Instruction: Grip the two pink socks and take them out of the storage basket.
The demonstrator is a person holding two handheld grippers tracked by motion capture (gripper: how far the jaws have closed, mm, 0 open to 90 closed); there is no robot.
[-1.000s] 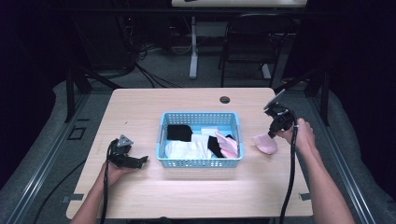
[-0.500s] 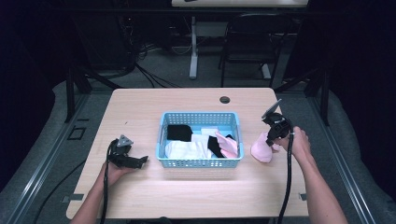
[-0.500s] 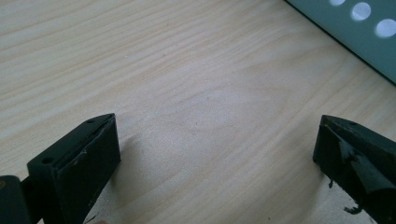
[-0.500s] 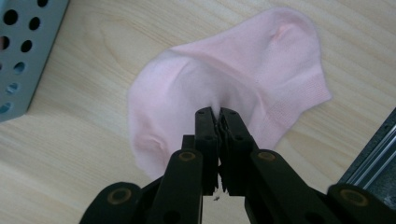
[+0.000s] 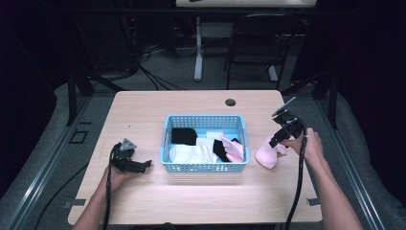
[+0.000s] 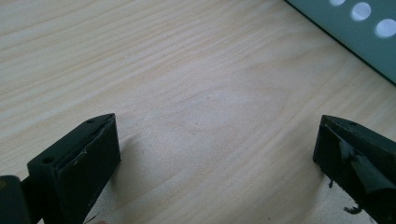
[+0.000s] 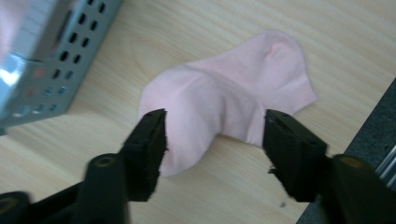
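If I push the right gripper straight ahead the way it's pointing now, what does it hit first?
Most likely the pink sock on the table: it lies directly ahead of the open right gripper, between the lines of its jaws. The blue basket sits off to the side, out of that line.

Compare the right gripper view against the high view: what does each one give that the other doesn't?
Right gripper view alone: the open jaws up close, straddling the pink sock, with its folds clear. High view alone: the whole table, the left gripper resting left of the basket, the black, white and pink clothes inside the basket, the chair behind. Both: the pink sock on the table to the right of the blue basket, outside it, and the right gripper over it.
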